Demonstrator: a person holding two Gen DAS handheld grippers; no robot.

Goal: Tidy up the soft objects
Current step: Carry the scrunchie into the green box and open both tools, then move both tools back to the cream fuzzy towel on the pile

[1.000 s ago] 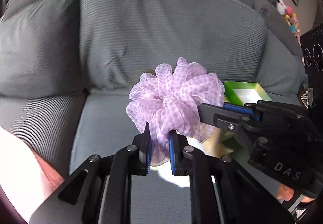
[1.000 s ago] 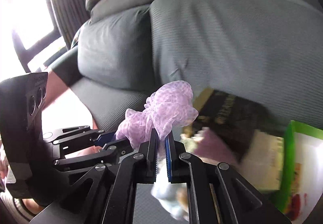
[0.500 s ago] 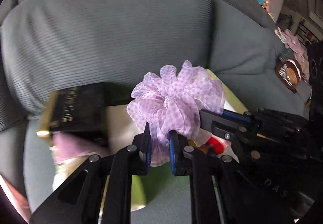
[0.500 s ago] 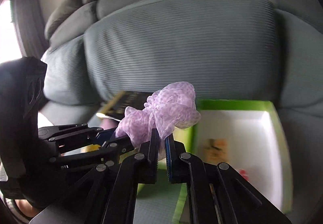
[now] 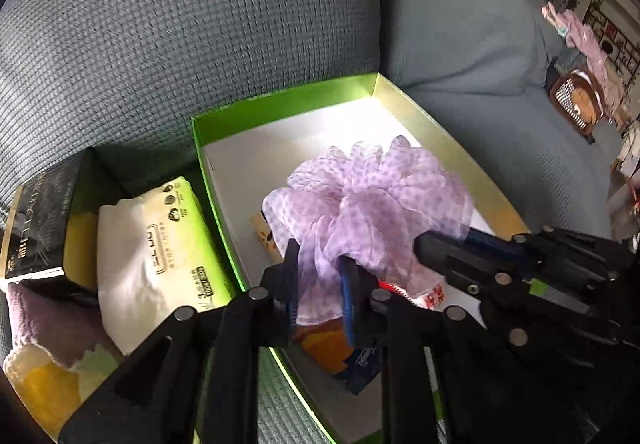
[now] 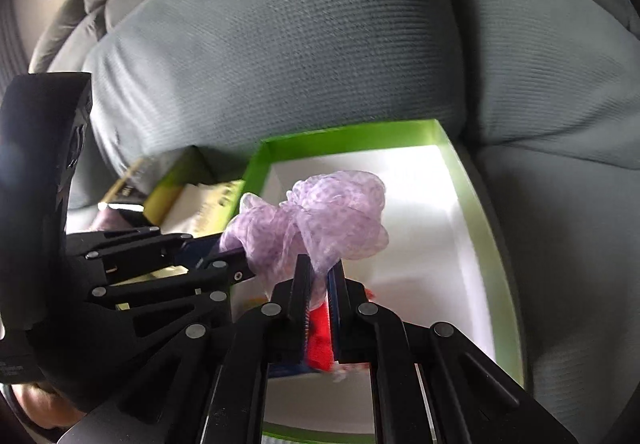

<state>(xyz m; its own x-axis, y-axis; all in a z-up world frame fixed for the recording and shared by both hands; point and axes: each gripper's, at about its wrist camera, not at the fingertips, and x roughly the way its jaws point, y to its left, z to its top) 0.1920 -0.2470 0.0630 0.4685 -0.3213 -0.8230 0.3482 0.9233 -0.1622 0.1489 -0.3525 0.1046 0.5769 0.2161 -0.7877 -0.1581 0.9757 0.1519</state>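
A frilly lilac checked scrunchie is held between both grippers above an open green box with a white floor. My left gripper is shut on the scrunchie's lower edge. My right gripper is shut on its other side, and it shows in the left wrist view reaching in from the right. The scrunchie hangs over the box in the right wrist view. Small packets and a red item lie in the box below.
The box sits on a grey sofa seat against a back cushion. Left of the box are a tissue pack, a black box and soft cloths. Stuffed toys lie far right.
Both grippers have carried the scrunchie to the right and forward, from over the sofa seat to above the open green box. Both grips stay the same.
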